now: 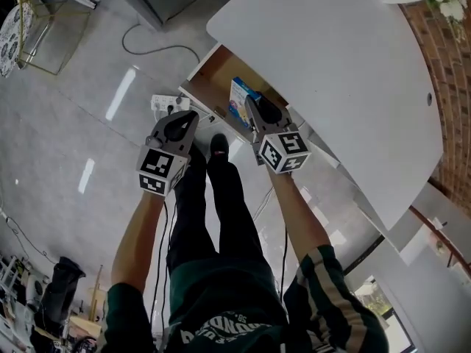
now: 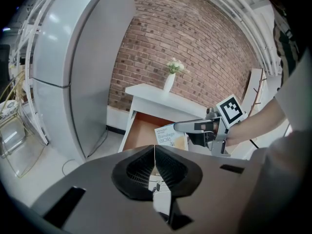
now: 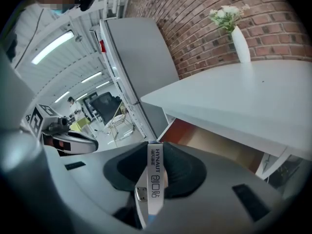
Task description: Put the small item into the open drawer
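Room check: brick, white furniture, grey floor.
There's the rounded white tabletop point(image 1: 331, 65), set against the red brick wall point(image 2: 195, 48), and at its wall end a slim white vase of pale flowers point(image 3: 240, 45) stands upright. A tall pale-grey fridge point(image 2: 73, 72) stands off to one side. Down on the glossy grey floor point(image 1: 73, 123), a white power strip point(image 1: 165, 103) lies near the table.

Bare forearms point(image 1: 137, 230) stretched toward 12 o'clock. Grey plastic left gripper point(image 1: 179, 118) point(image 2: 154, 156) at 9 o'clock of grey right gripper point(image 1: 257, 109) point(image 3: 155, 162), jaws together, empty; right clamped on thin white box point(image 3: 155, 177).
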### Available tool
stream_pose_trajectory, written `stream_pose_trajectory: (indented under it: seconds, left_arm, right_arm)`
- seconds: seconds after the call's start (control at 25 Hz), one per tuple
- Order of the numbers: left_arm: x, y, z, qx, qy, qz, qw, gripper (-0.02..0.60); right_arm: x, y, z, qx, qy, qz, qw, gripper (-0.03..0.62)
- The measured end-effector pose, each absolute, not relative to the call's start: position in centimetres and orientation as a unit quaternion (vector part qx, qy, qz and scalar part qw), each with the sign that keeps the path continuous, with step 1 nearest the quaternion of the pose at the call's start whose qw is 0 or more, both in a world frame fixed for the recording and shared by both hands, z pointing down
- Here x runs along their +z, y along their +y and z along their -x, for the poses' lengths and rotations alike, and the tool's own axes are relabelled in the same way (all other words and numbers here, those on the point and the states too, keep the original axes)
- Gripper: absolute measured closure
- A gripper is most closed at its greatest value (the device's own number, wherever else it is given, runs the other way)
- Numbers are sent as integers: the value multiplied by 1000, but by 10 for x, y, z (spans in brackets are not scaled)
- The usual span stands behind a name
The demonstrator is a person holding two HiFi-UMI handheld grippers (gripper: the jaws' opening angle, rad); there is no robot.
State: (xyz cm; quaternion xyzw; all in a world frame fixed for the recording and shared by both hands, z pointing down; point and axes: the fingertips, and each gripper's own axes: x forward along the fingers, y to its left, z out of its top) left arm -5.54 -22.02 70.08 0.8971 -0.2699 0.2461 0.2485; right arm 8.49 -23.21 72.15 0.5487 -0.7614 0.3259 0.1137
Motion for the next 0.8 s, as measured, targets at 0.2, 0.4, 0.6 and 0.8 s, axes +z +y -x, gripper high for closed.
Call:
stream_pose_trajectory:
  seconds: [0.2, 0.4, 0.6, 0.8]
  left_arm:
    - [725, -212, 55, 245, -264, -896, 260, 561]
    - [745, -213, 56, 249, -261, -895, 263, 561]
    - [759, -209, 61, 249, -258, -894, 270, 561]
    - [770, -204, 66, 251, -256, -891, 279, 561]
  right_arm:
    - [745, -241, -79, 295, -777, -536, 149, 487]
    - [774, -255, -79, 295, -776, -536, 152, 487]
    - [794, -272, -75, 290, -781, -531, 156, 487]
    - [814, -284, -73, 300, -775, -535, 152, 487]
